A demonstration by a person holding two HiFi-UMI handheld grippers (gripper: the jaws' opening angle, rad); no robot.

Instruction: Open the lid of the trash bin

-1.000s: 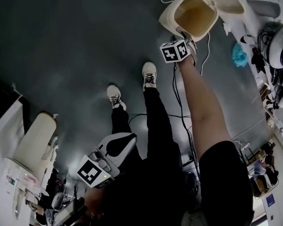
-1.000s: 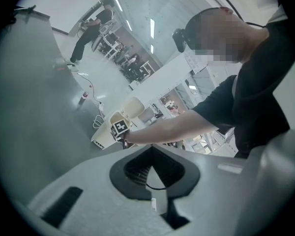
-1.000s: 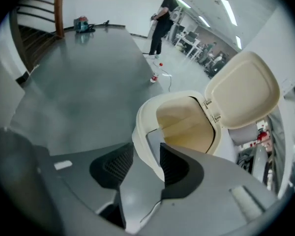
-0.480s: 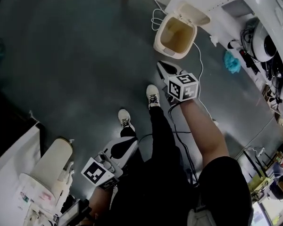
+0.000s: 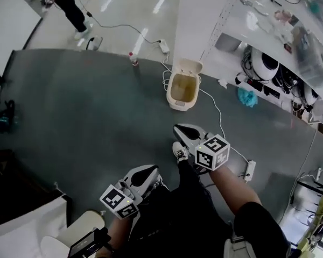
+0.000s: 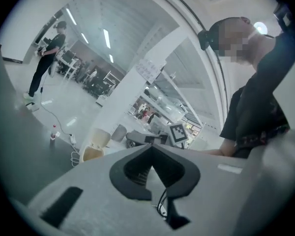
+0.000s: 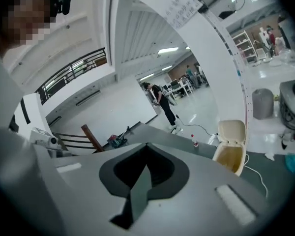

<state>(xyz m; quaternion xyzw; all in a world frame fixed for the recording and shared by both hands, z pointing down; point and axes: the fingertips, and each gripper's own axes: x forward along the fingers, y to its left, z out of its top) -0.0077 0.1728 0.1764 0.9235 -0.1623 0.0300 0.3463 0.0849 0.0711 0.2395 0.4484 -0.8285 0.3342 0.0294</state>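
**Bin lid already up, both tongs shut and empty, well away from it**

Head view: a dark grey floor (image 5: 86,106) runs across a large workshop, with a paler floor beyond it and a white rack (image 5: 269,36) of equipment at the right. The cream trash bin (image 5: 176,106) stands on the dark floor close to the rack, beside a white cable (image 5: 218,112). Its lid (image 5: 188,66) is tipped back upright, and the tan inside is open to view. The left gripper (image 5: 149,169) and the right gripper (image 5: 181,129) are both low in the picture over the person's shoe (image 5: 180,152), well apart from the bin and touching nothing.

Left gripper view: past the jaws lie a bright hall and the bin (image 6: 91,154), small and far off at the left, with its lid raised. The jaws of the left gripper (image 6: 150,149) meet at their tips with nothing between them.

Right gripper view: the bin (image 7: 230,160) stands right of the jaws against a white pillar, and its lid (image 7: 232,132) is folded back above the open mouth. The right gripper (image 7: 146,149) is fully closed on itself and holds nothing.

Judging by this, the task looks finished. The lid is open and stands by itself, neither tool is on it, and no step appears to be left.
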